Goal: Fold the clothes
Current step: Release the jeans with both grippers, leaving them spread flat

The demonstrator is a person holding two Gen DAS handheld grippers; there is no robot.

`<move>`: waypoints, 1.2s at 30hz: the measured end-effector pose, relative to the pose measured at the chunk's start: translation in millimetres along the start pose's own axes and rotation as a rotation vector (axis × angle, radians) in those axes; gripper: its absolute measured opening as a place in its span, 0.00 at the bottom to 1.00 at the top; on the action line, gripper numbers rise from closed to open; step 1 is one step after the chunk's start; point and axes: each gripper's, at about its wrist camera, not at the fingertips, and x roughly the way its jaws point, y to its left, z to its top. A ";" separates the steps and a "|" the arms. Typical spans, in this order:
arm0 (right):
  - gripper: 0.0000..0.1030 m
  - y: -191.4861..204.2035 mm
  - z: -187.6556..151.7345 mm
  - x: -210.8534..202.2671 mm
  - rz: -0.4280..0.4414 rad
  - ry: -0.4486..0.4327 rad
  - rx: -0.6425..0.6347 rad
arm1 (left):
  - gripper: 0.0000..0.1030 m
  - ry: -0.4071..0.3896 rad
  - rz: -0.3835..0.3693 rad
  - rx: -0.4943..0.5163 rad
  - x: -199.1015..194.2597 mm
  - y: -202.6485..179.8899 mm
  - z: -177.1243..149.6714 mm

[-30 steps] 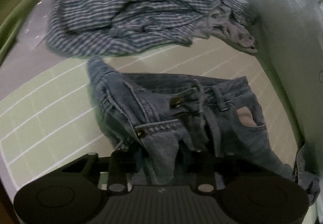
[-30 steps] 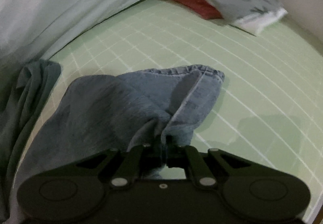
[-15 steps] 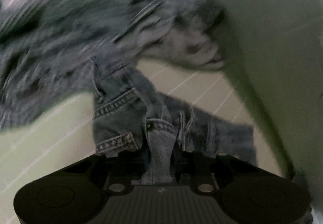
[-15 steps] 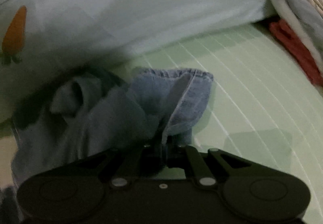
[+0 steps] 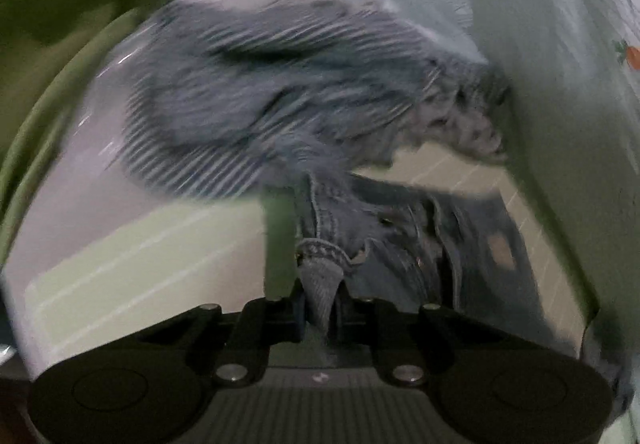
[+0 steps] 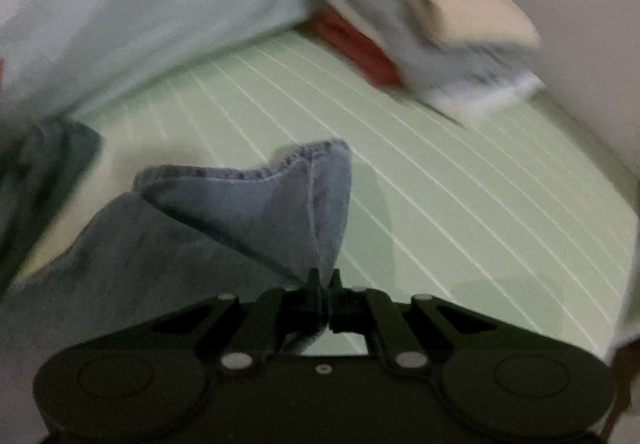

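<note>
I have the jeans (image 5: 400, 240) strung between both claws: left claw (image 5: 320, 308) pinching the waistband end, right claw (image 6: 326, 300) pinching a leg hem, long axis running between them.

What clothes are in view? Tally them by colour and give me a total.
Blue denim: 1, the jeans
Blue-white striped: 1, the shirt
Dark teal: 1, the crumpled garment
Beige: 1, the beige folded piece
Grey: 1, the grey folded piece
Red: 1, the red folded piece
White: 1, the white folded piece
Total: 7
</note>
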 end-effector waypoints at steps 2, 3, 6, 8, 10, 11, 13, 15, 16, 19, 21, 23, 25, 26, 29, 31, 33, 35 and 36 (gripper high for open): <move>0.03 -23.7 -26.4 -5.6 -0.021 0.030 0.016 | 0.16 0.026 0.036 -0.003 -6.4 19.4 -24.2; 0.03 -33.8 -36.9 -6.6 -0.014 0.045 0.031 | 0.16 0.042 0.051 0.005 -7.2 25.4 -34.5; 0.04 -53.8 -50.6 -11.1 0.037 0.063 0.066 | 0.25 0.045 0.072 0.057 -14.2 28.5 -50.2; 0.08 -63.9 -54.3 -14.5 0.076 0.065 0.082 | 0.29 0.038 0.085 0.086 -20.1 26.9 -56.5; 0.23 -66.2 -47.9 -20.7 0.101 0.038 0.065 | 0.37 0.019 0.087 0.099 -26.8 20.9 -58.0; 0.28 -64.3 -46.5 -28.1 0.111 0.020 0.062 | 0.44 0.009 0.085 0.102 -30.3 18.5 -59.3; 0.41 -63.1 -34.6 -36.1 0.134 -0.037 0.049 | 0.54 -0.019 0.088 0.108 -37.8 11.1 -62.2; 0.46 -62.0 -22.3 -41.3 0.154 -0.094 0.021 | 0.58 -0.055 0.090 0.115 -48.3 3.0 -68.5; 0.50 -61.3 -14.7 -40.4 0.165 -0.116 0.003 | 0.59 -0.072 0.092 0.119 -53.6 -1.2 -72.9; 0.55 -50.7 6.1 -23.0 0.219 -0.117 -0.076 | 0.67 -0.105 0.099 0.127 -63.4 -13.4 -85.8; 0.58 -38.4 19.4 -4.9 0.269 -0.099 -0.157 | 0.68 -0.108 0.097 0.129 -66.3 -21.5 -94.7; 0.61 -24.7 26.9 11.8 0.303 -0.082 -0.243 | 0.69 -0.110 0.097 0.127 -69.0 -29.8 -103.8; 0.67 -7.8 30.2 25.8 0.335 -0.073 -0.352 | 0.71 -0.111 0.101 0.125 -71.9 -38.5 -111.9; 0.68 0.6 29.8 31.0 0.351 -0.074 -0.411 | 0.71 -0.113 0.103 0.128 -73.7 -42.8 -115.2; 0.68 17.5 32.0 45.7 0.370 -0.062 -0.524 | 0.72 -0.119 0.107 0.137 -79.4 -55.6 -124.8; 0.61 19.7 35.5 52.8 0.391 -0.043 -0.542 | 0.72 -0.123 0.110 0.143 -83.1 -64.2 -131.2; 0.43 14.5 38.1 57.2 0.426 -0.026 -0.532 | 0.72 -0.125 0.115 0.149 -85.7 -71.3 -134.5; 0.17 8.2 40.3 58.6 0.438 -0.025 -0.537 | 0.72 -0.126 0.121 0.157 -86.6 -78.5 -136.1; 0.10 3.4 40.5 57.1 0.432 -0.039 -0.541 | 0.72 -0.126 0.123 0.160 -86.3 -82.1 -136.7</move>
